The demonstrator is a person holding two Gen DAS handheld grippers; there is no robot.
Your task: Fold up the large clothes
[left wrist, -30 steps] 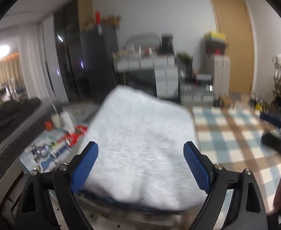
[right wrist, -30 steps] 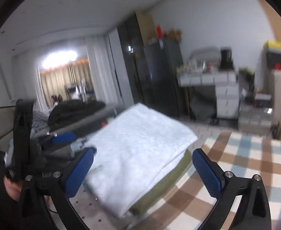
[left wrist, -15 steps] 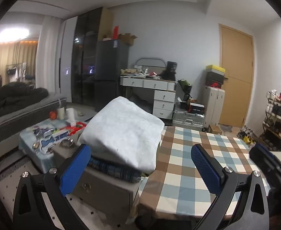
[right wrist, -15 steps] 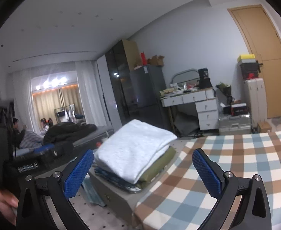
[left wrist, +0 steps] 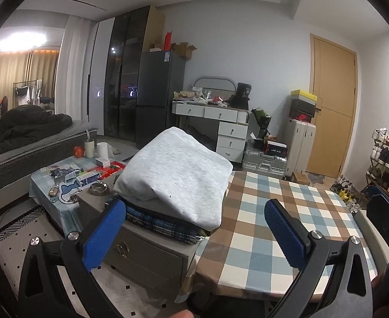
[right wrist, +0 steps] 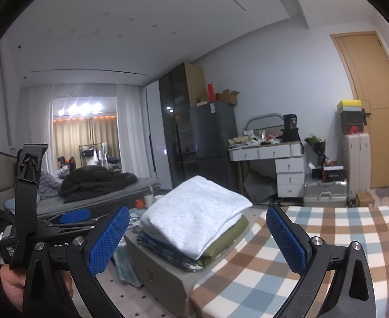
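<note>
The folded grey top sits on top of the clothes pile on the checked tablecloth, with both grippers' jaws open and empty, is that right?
Not quite. The folded grey top tops a pile on the grey drawer chest beside the checked tablecloth, not on it, as both wrist views show. The left gripper and right gripper do have open, empty jaws.

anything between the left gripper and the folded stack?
Nothing. In the left wrist view the left gripper stands open and empty, only air ahead of it before the grey folded garment topping the stack.
</note>
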